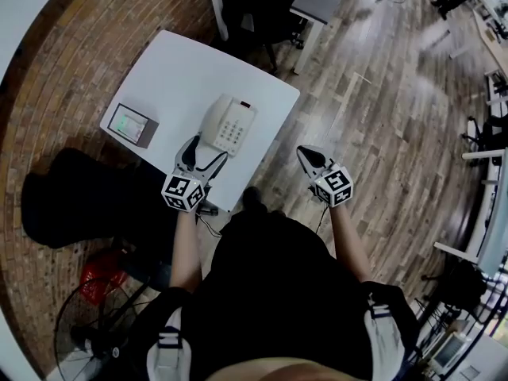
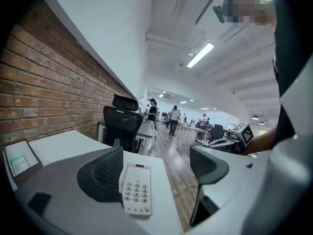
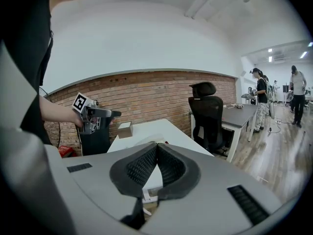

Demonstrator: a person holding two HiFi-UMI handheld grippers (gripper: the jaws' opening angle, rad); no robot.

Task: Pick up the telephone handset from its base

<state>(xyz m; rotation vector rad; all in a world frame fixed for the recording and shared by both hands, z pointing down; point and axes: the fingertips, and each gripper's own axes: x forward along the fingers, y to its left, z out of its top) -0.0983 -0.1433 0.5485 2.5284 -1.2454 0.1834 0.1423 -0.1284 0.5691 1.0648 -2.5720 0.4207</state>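
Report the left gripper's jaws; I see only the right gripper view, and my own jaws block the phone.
Observer: The left gripper has its jaws apart, framing the telephone, not closed on it.
Operator: Locate the handset.
Observer: In the head view, the handset lies seated on the telephone, along its left side.
Operator: Place my gripper.
Observer: The right gripper hangs over the wooden floor, past the corner of the white table.
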